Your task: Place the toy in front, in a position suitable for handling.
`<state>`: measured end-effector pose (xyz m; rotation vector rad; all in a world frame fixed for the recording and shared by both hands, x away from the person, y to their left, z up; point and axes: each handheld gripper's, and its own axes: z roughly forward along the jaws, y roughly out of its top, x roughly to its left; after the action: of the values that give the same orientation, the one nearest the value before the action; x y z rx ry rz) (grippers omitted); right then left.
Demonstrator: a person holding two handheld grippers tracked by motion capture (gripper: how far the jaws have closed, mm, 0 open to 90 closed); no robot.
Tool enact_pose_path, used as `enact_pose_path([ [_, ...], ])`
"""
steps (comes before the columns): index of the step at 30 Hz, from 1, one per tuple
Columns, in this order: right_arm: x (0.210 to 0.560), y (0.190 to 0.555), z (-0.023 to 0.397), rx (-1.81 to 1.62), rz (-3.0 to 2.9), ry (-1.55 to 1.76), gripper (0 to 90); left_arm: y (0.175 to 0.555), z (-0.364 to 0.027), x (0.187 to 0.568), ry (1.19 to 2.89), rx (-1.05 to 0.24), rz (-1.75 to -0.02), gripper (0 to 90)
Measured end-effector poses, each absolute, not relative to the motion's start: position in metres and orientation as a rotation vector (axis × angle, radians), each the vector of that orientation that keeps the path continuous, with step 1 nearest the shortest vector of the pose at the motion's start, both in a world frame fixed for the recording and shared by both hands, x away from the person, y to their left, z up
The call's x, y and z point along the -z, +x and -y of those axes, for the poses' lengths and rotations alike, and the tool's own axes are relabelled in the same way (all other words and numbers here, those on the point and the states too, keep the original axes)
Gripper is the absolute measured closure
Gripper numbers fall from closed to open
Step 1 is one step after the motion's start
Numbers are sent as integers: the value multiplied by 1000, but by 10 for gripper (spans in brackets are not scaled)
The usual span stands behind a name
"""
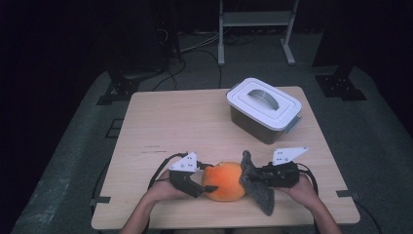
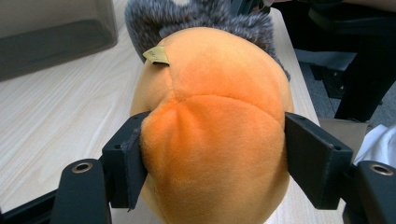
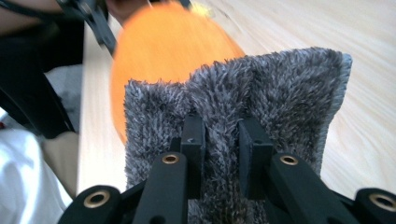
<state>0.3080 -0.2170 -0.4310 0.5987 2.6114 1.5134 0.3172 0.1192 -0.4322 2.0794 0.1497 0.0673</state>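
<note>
Since the orange plush ball (image 2: 212, 126) is soft and light, left gripper (image 1: 207, 181) clamps its near-left bulge; right gripper (image 3: 222, 135) pinches the limp grey fuzzy cloth (image 3: 280, 88) mid-fold. Grip firmly.

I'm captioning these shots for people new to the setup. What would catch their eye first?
The bright orange plush ball near the table's front edge stands out, clamped by the left hand-held gripper. Against its right side lies a grey fuzzy cloth, pinched by the right hand-held gripper. Farther back on the right sits a white-lidded box.
</note>
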Motion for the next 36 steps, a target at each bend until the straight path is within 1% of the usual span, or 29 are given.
enact_pose_path([
  [4,432,307,222,-1489,-2617,615,742,317,-119,432,2081,-72,-152,284],
  [10,410,299,214,-1649,-2507,521,741,316,-115,430,2080,-76,-150,280],
  [12,409,297,208,-1627,-2525,492,741,316,-115,430,2080,-80,-150,280],
  [15,418,297,203,-1535,-2584,474,739,316,-115,431,2080,-77,-152,280],
  [20,421,301,212,-1501,-2591,527,741,317,-116,430,2082,-64,-169,280],
  [25,407,296,208,-1601,-2511,481,741,315,-110,427,2079,-83,-161,277],
  [28,404,292,197,-1570,-2523,430,739,312,-107,426,2083,-95,-153,273],
  [32,412,293,194,-1557,-2548,434,740,312,-107,426,2083,-89,-153,259],
  [33,412,294,195,-1546,-2558,436,740,312,-107,426,2077,-86,-157,243],
  [34,413,294,198,-1529,-2562,441,740,313,-106,425,2065,-73,-166,197],
  [36,416,295,201,-1525,-2571,446,740,314,-106,425,2060,-58,-175,160],
])
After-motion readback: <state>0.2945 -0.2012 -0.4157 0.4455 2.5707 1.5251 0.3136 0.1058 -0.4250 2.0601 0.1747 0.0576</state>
